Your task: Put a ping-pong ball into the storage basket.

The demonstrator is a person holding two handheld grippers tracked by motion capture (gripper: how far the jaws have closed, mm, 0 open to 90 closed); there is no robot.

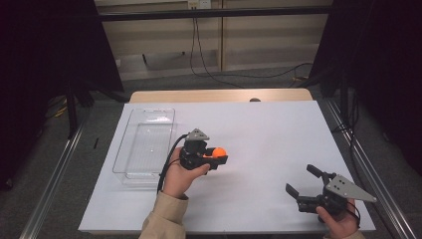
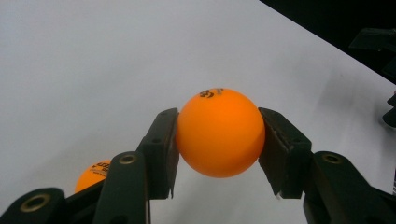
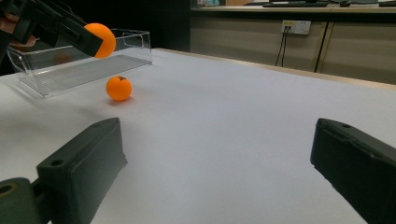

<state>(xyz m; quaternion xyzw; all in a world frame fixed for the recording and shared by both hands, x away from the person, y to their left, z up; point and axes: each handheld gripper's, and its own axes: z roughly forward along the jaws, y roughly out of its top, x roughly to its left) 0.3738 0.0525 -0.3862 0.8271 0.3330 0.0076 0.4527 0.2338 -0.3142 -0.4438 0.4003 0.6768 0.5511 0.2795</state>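
Black jaws of the left gripper (image 2: pixel 219 140) clamp an orange ball (image 2: pixel 220 133) squarely between their pads, one pad on each side, and the ball hangs clear of the white table (image 2: pixel 93 60). A second orange ball (image 3: pixel 118 88) lies on the table below and behind those fingers (it peeks past the left jaw in the left gripper view). The clear bin (image 1: pixel 144 144) sits just beyond the held ball in the right gripper view, apparently empty. The right gripper (image 1: pixel 303 181) rests well apart, its jaws spread wide on nothing. This looks like the carry step; next the ball must travel over the bin's rim before the pads part.
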